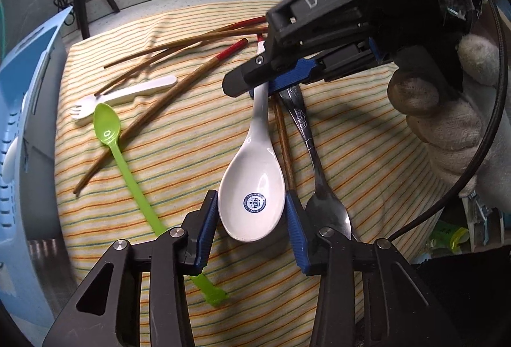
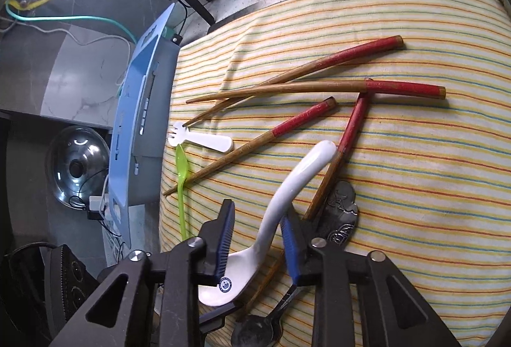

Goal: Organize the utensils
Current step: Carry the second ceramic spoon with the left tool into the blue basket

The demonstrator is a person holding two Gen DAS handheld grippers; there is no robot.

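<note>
White ceramic soup spoon (image 1: 255,187) lies on the striped cloth (image 1: 367,155), bowl up, with a blue round logo in the bowl. Both grippers are at it. The left gripper (image 1: 252,219) stands wide open, its two blue-padded fingers on either side of the spoon's bowl, a gap showing on each side, so it grips nothing. The right gripper (image 1: 252,84), seen from the left wrist view, comes in from the far right in a gloved hand (image 1: 447,123) and sits across the spoon's handle. From the right wrist view the right gripper (image 2: 255,238) is part open, the handle of the soup spoon (image 2: 287,187) passing between the pads; the right pad (image 2: 290,248) lies close against the handle, the left pad (image 2: 223,238) stands off it. Whether the handle is truly pinched I cannot tell.

Just beside the soup spoon lie a metal spoon (image 1: 314,161) and a chopstick (image 1: 284,149) between the two. Further left on the cloth are a green plastic spoon (image 1: 110,129), a white plastic fork (image 1: 121,96) and more red-tipped chopsticks (image 2: 319,85). A light blue rack (image 1: 22,123) stands at the cloth's left edge
</note>
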